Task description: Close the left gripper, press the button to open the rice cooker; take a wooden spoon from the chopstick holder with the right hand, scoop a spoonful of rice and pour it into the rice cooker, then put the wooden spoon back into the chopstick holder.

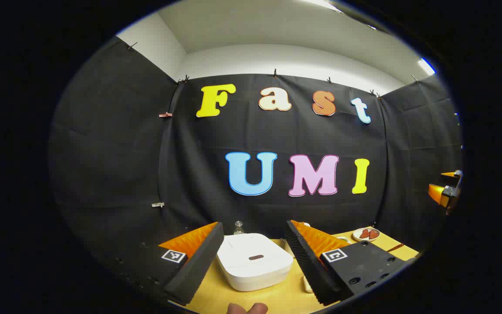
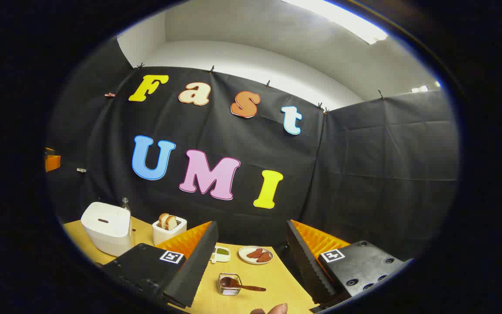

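Right gripper view, toaster (image 2: 169, 230) beside rice cooker (image 2: 106, 227), plate (image 2: 256, 255) behind wooden spoon (image 2: 241, 285)

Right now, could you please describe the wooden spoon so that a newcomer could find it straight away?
Start at the yellow table and find the round plate of reddish slices near the back wall. Just in front of it stands a small clear square holder. The wooden spoon rests across it, dark bowl inside and handle sticking out sideways, the only utensil there.
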